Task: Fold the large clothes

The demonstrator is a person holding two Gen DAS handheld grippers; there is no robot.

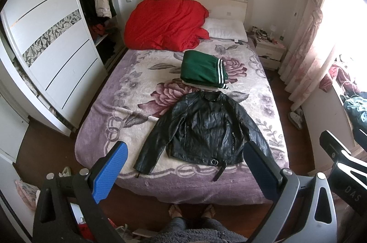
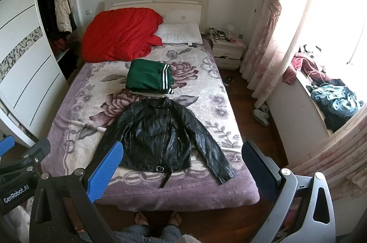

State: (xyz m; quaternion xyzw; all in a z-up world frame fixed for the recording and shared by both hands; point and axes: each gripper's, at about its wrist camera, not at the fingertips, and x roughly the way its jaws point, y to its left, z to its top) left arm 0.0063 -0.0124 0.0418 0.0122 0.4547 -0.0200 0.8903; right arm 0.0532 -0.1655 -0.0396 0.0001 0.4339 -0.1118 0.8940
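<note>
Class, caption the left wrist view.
Open left claw above a black leather jacket spread flat on the bed.

A home bedroom: bed point(image 1: 142, 105), pillow point(image 1: 226, 28), open wardrobe point(image 1: 52, 48), nightstand point(image 1: 270, 51) and curtains point(image 1: 307, 36).

Garments on bed: one black leather jacket point(image 1: 204, 128), spread flat, near; one folded green garment point(image 1: 201, 70), far. Bedding: one red duvet point(image 1: 165, 25), one white pillow point(image 1: 226, 29). One nightstand point(image 1: 269, 50), far right.
</note>
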